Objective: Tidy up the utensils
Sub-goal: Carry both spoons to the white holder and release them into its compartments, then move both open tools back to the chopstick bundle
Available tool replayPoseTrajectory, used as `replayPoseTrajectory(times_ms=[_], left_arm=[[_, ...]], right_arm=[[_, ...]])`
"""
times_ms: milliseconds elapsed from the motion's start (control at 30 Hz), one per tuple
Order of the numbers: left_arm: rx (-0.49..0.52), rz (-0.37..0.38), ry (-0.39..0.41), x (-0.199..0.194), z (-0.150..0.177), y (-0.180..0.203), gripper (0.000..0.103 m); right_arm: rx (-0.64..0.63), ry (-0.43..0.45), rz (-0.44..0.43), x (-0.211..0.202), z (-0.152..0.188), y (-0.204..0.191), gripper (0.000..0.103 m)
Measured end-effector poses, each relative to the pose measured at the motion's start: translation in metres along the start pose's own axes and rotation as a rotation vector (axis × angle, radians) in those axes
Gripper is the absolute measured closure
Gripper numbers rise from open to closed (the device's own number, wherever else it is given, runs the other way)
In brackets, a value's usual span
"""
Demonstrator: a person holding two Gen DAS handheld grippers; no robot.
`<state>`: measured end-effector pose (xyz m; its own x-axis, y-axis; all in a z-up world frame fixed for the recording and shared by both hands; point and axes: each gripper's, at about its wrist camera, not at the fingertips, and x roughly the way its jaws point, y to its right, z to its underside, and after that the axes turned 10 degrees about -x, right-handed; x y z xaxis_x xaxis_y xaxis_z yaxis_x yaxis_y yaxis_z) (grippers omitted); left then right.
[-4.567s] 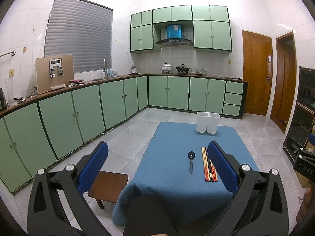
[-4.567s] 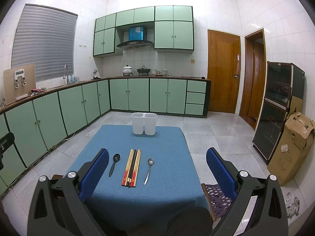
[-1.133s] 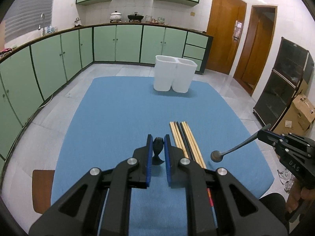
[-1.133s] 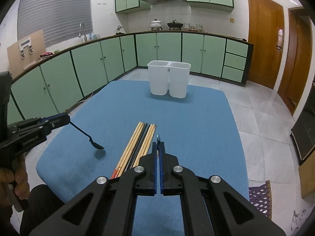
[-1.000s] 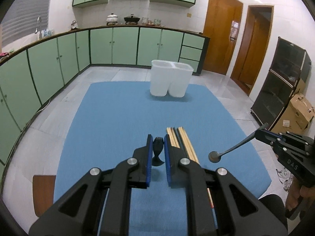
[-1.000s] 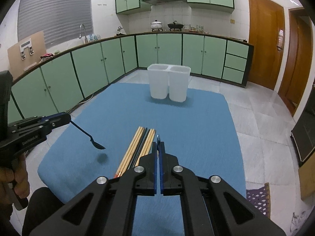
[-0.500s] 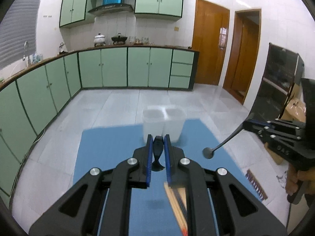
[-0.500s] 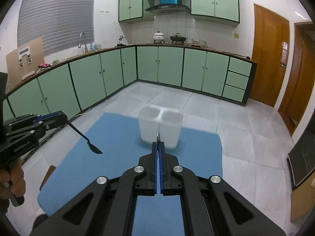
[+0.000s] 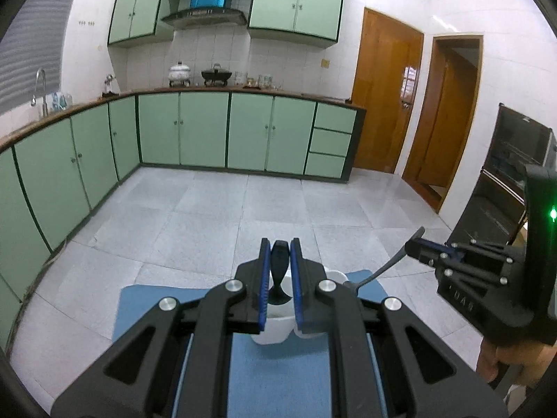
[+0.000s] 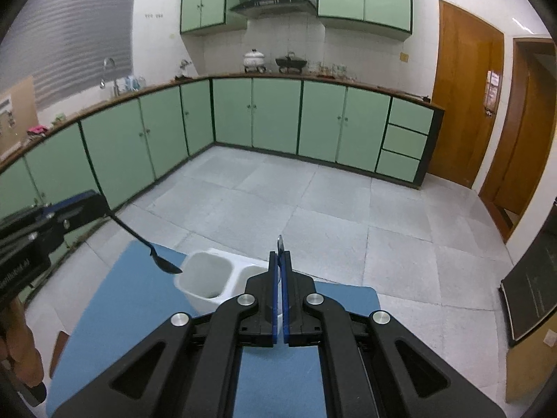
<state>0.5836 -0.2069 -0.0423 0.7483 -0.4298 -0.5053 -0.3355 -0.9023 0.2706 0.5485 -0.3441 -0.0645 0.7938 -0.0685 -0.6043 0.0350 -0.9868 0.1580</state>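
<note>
Left gripper (image 9: 279, 264) pinches the black spoon (image 9: 279, 271), right gripper (image 10: 279, 264) clamps the metal spoon (image 10: 279, 244), both above the white two-compartment holder (image 10: 209, 278) at the blue table's (image 10: 139, 313) far edge; green cabinets (image 10: 275, 118) beyond.

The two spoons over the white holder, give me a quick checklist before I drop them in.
1. Left gripper shut on the black spoon: ok.
2. Right gripper shut on the metal spoon: ok.
3. Black spoon's bowl over the white holder: ok, near its left compartment.
4. Metal spoon's bowl over the right compartment: cannot tell, the grippers hide it.
5. Left compartment free: ok.
6. Holder upright on the blue cloth: ok.
</note>
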Motion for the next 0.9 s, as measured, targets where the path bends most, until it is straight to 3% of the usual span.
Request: replayPoseTrajectory(times_ms=[233,467,533,600,767,900], left_arm=[[-0.006,-0.027,-0.077,0.066,0.028,-0.013,0.093],[-0.004,-0.045,-0.111,0.083,0.043,-0.023,0.091],[0.001,-0.052,-0.106,0.080,0.045,-0.023,0.076],[0.015,-0.064,-0.092,0.074,0.046,-0.020,0.069],[0.029,-0.045,-0.048,0.032,0.045,-0.019,0.066],[0.051,-0.041,-0.002,-0.015,0.053,-0.020,0.059]], right_arm=[[-0.009,-0.076,-0.006,0.062,0.020,0.003,0.101],[0.009,-0.114,-0.039,0.079,0.038,0.006,0.096],[0.016,-0.105,-0.038,0.073,0.040,0.008,0.096],[0.016,-0.094,-0.038,0.065,0.040,0.011,0.095],[0.039,-0.045,-0.034,0.031,0.037,0.016,0.094],[0.038,0.011,-0.026,-0.014,0.055,0.013,0.087]])
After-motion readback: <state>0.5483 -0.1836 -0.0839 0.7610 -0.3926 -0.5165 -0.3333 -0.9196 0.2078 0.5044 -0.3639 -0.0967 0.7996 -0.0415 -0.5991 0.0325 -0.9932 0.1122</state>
